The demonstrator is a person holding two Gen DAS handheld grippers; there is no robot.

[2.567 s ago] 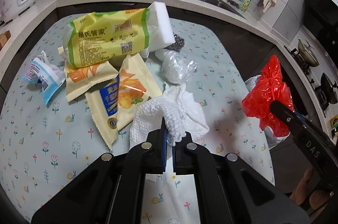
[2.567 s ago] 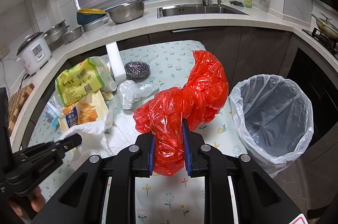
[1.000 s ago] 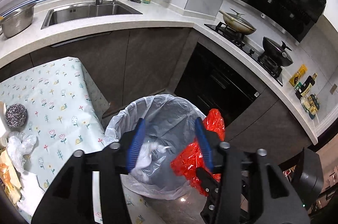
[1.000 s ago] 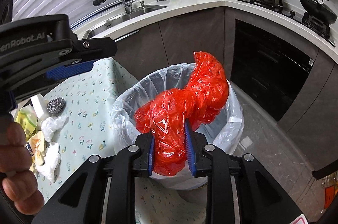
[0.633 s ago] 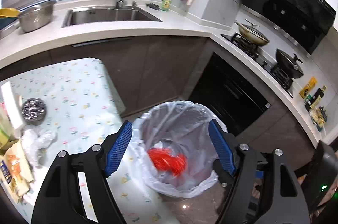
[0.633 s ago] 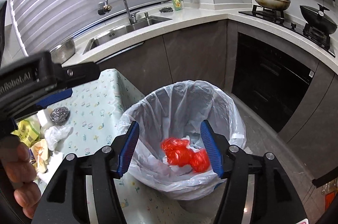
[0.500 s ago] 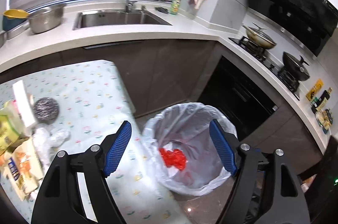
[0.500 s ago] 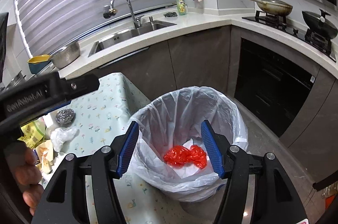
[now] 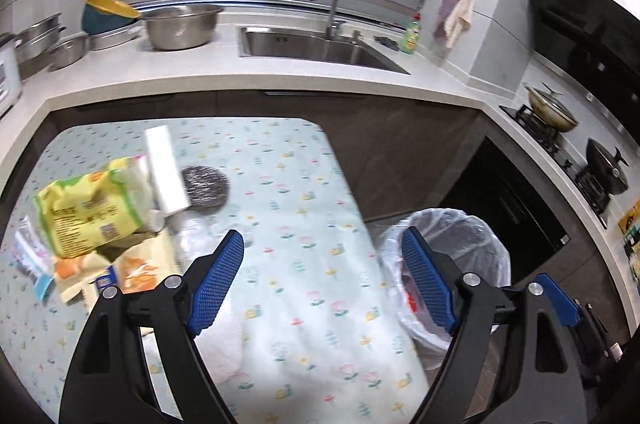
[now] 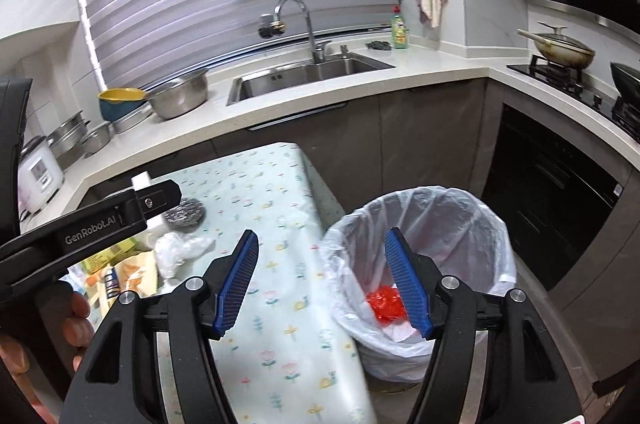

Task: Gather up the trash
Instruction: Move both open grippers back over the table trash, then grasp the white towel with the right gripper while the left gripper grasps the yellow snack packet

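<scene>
My left gripper (image 9: 322, 264) is open and empty above the right part of the table (image 9: 304, 224). My right gripper (image 10: 320, 264) is open and empty, straddling the table's right edge and the trash bin (image 10: 460, 216). The bin, lined with a white bag, stands on the floor to the right of the table (image 9: 480, 244). A red plastic bag (image 10: 386, 306) lies inside it on something white. On the table's left lie a yellow-green packet (image 9: 88, 212), orange wrappers (image 9: 132, 268), a white block (image 9: 164, 167), a steel scourer (image 9: 204, 183) and crumpled clear plastic (image 10: 176, 250).
A worktop with a sink (image 9: 312, 47), metal bowls (image 9: 180, 25) and a rice cooker (image 10: 38, 171) runs behind the table. A stove with pans (image 10: 560, 49) stands at the right. A white cloth (image 9: 220, 348) lies at the table's near edge.
Both grippers let their loads drop into the bin and opened. Since then both have swung left, back toward the table, and the trash pile has come into view again.
</scene>
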